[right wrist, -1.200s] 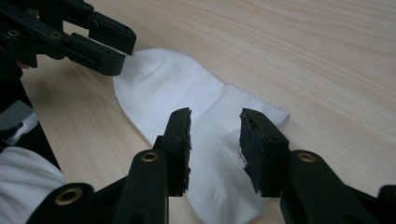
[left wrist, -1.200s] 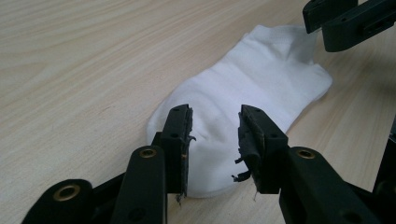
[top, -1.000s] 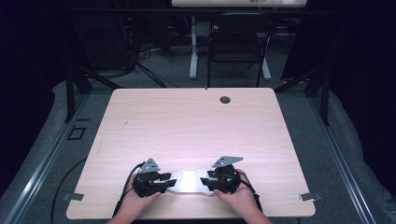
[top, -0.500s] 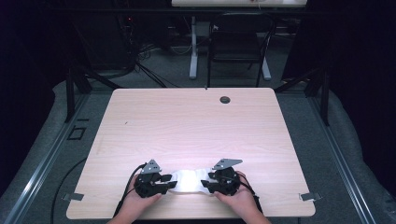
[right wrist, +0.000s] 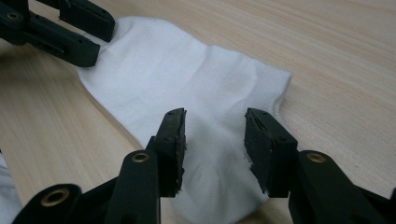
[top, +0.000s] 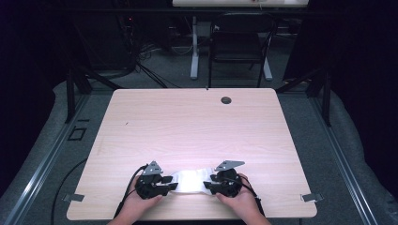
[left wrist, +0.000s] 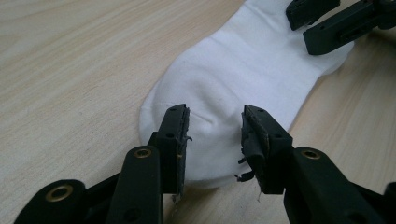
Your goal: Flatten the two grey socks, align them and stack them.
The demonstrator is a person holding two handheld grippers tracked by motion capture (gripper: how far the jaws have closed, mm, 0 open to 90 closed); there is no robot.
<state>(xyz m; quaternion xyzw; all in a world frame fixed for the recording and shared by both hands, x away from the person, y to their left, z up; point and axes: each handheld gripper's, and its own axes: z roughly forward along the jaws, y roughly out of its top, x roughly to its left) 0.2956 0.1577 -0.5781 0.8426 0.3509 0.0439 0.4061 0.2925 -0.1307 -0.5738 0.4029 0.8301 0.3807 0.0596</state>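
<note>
1. White sock (top: 188, 181) lies flat on the wooden table (top: 197, 126), close to the near edge, roughly midway along it. In the high view it spans the gap between the two grippers.
2. Left gripper view: the rounded toe end of the sock (left wrist: 243, 79) lies under and between the jaws; fabric mostly smooth, slight crease near the jaw tips.
3. Right gripper view: the straight cuff end of the sock (right wrist: 187, 93) lies beneath the jaws, with soft folds running along its length.
4. Left gripper (left wrist: 212, 133): jaws spread apart, straddling the sock's end, nothing clamped. Pads look worn, with frayed bits hanging off the inner faces. In the high view the left gripper (top: 164, 185) sits at the sock's left end, held by the left hand (top: 136, 206).
5. Right gripper (right wrist: 215, 135): jaws likewise parted over the sock, gripping nothing. In the high view the right gripper (top: 213, 183) sits at the sock's right end, held by the right hand (top: 241, 201).
6. No containers on the table.
7. Table surroundings: a round cable hole (top: 226, 100) near the far edge, right of centre. Metal brackets (top: 307, 197) stick out at the near corners.
8. Beyond the far edge: dark chair (top: 239, 44), a white table leg (top: 193, 51), loose cables on the grey floor (top: 155, 70). Nothing stands between grippers and sock.
</note>
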